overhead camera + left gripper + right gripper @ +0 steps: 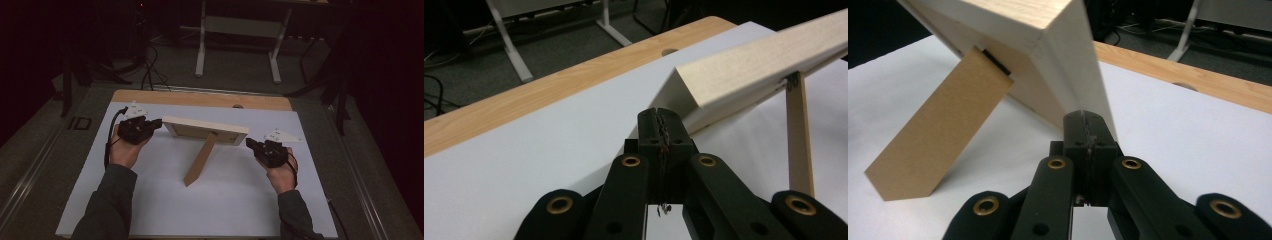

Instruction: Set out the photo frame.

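A light wooden picture frame point(205, 129) stands on the white sheet point(225, 205), seen from behind and propped on its brown back stand point(200, 159). My left gripper point(159, 121) is shut, its tip right at the frame's left end. My right gripper point(248, 142) is shut too, its tip at the frame's right end. In the left gripper view the closed jaws point(659, 117) sit just under the frame point(749, 65), with the stand point(799, 135) to the right. In the right gripper view the closed jaws point(1087, 120) meet the frame's point(1013, 30) side edge beside the stand point(938, 135). Neither pair of jaws has anything between it.
The white sheet covers a wooden table whose bare edge point(200, 97) runs along the far side. Beyond it on the dark floor stand the legs of another desk point(201, 50) and some cables point(150, 70). A person's sleeved forearms reach in from the near edge.
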